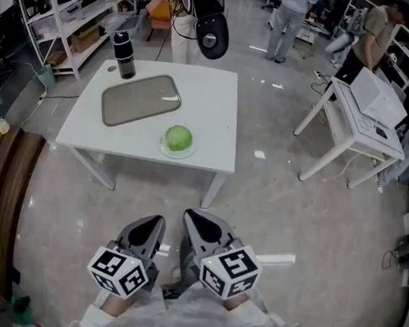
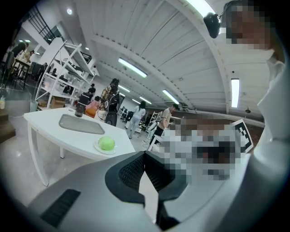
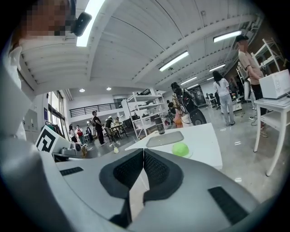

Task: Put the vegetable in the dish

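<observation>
On the table (image 1: 215, 126): cabbage (image 1: 179, 138), tray (image 1: 140, 99), flask (image 1: 124, 55)

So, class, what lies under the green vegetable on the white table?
A small white plate, its rim showing around the green vegetable. The plate's middle is covered, so unseen.
</observation>
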Tool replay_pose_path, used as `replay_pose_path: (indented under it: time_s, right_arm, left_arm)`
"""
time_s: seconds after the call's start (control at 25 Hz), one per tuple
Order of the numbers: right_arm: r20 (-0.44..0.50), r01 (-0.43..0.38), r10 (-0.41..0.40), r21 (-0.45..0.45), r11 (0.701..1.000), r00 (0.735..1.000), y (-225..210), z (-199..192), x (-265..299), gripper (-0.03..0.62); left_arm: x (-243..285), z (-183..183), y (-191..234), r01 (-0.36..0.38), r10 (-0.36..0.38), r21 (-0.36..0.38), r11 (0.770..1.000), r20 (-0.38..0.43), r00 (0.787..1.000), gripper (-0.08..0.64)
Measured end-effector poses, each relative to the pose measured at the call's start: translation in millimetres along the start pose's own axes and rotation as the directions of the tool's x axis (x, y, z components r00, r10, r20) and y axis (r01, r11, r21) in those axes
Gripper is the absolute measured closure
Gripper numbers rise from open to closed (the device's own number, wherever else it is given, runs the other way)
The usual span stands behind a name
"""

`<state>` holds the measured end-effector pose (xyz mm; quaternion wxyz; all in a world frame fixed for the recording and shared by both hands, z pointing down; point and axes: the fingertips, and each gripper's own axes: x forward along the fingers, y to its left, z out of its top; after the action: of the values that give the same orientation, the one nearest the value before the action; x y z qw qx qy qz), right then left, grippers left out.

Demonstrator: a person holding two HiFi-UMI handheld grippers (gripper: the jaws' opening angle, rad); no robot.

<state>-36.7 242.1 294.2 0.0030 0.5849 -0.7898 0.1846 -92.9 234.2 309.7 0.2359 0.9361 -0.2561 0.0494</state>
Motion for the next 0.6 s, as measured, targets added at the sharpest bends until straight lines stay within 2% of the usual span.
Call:
replay_pose_path:
  time_s: [0.24, 0.6]
  right_arm:
    - [-0.008, -0.012, 0.012, 0.014, 1.000, 1.000, -34.6, 18.4, 42.2, 0.578]
    - [-0.024, -0.050, 0.049, -0.019, 0.999, 0.998, -96.3, 65.3, 119.6, 0.578]
  left_arm:
    - [43.9, 13.2, 26.9, 0.000, 0.000, -0.017, 1.000, -0.015, 1.000, 0.552]
    - [123.9, 68.0, 78.8, -0.035, 0.035, -0.016, 0.999, 0.004, 0.999, 0.552]
